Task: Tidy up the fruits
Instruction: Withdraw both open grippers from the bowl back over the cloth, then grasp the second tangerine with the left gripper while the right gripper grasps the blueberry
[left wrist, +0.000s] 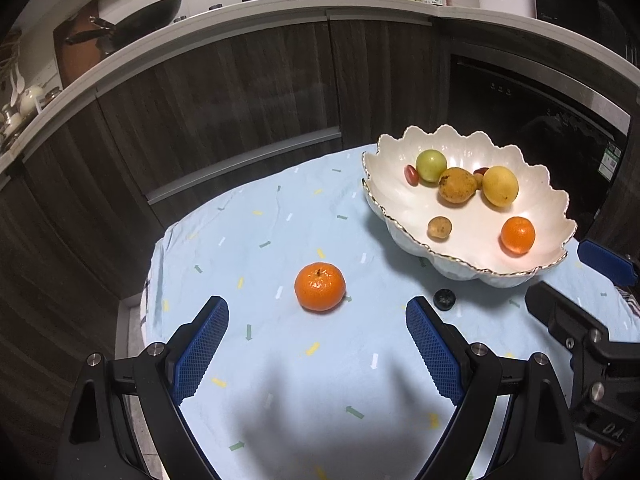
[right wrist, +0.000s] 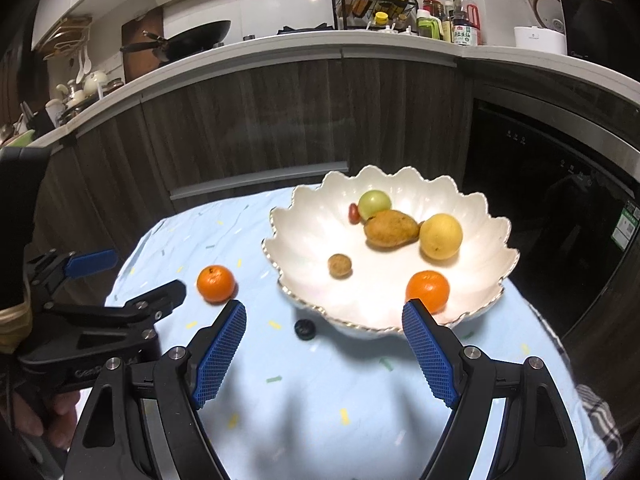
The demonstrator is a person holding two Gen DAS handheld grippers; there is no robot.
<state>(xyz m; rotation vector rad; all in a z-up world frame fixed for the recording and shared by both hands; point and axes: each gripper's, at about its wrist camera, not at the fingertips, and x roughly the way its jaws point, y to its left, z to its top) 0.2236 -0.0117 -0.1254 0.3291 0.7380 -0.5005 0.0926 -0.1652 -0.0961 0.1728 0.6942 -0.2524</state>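
Observation:
An orange mandarin (left wrist: 320, 287) lies alone on the light blue tablecloth, also seen in the right wrist view (right wrist: 215, 283). My left gripper (left wrist: 318, 312) is open and empty, its jaws spread just short of the mandarin. A white scalloped bowl (left wrist: 390, 204) (right wrist: 304, 240) holds a second mandarin (right wrist: 427, 290), a yellow round fruit (right wrist: 441, 236), a brownish mango-like fruit (right wrist: 390, 228), a green fruit (right wrist: 374, 203), a small brown fruit (right wrist: 340, 265) and a small red one. My right gripper (right wrist: 324, 312) is open and empty, just before the bowl's near rim.
A small dark round object (left wrist: 444, 299) lies on the cloth beside the bowl. The table's far edge faces dark wood cabinets (left wrist: 240, 100) and a black oven (left wrist: 520, 108). The counter above carries a wok (right wrist: 192, 40), bottles and a kettle.

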